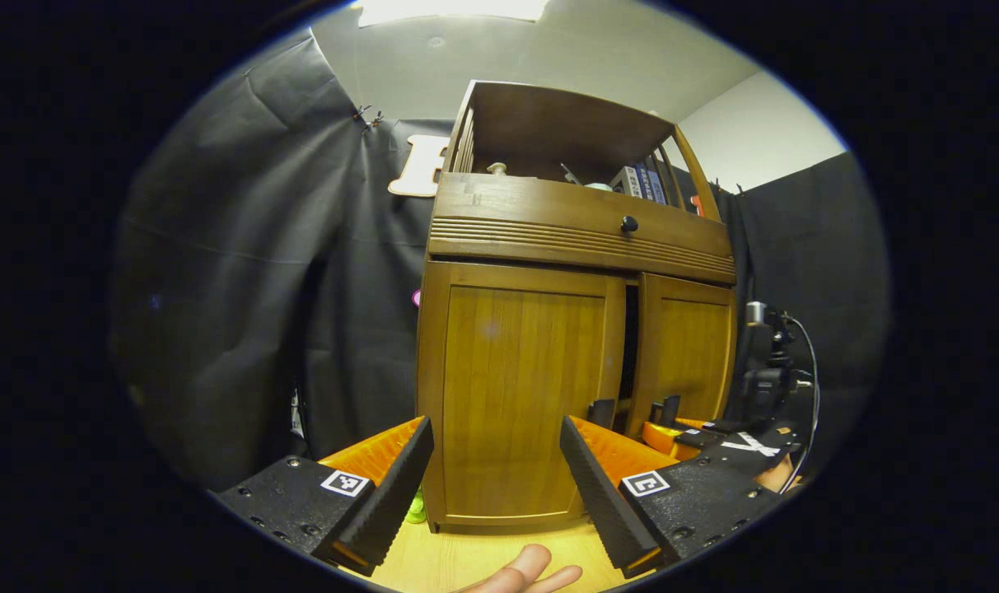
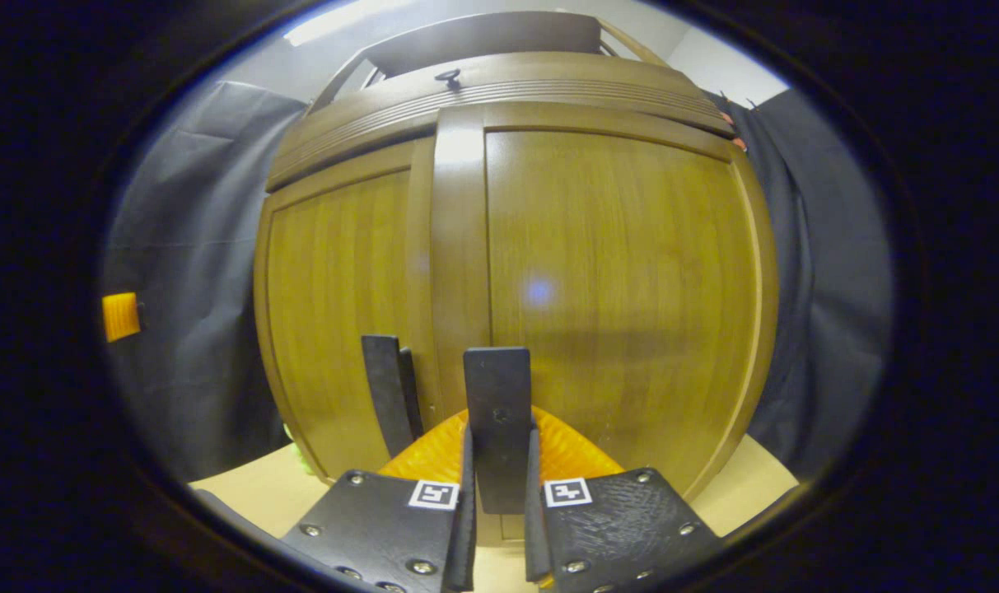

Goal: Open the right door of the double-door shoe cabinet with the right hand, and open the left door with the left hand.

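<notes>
shoe cabinet [image 1: 548,272]: brown wood grain, ribbed drawer band, round dark knob [image 1: 628,223] | right door [image 2: 623,288] ajar, dark gap beside left door [image 1: 515,387] | right gripper [image 2: 497,494] pinched narrow on flat dark handle [image 2: 497,412] | left gripper [image 1: 495,486] spread wide facing left door | no legible writing

Black cloth [image 1: 244,272] drapes the booth from nine o'clock to three o'clock, a white wall [image 1: 754,132] rising above it at two o'clock, a ceiling light [image 1: 450,8] glowing at twelve o'clock and a pale wooden floor [image 1: 466,560] at six o'clock.
</notes>
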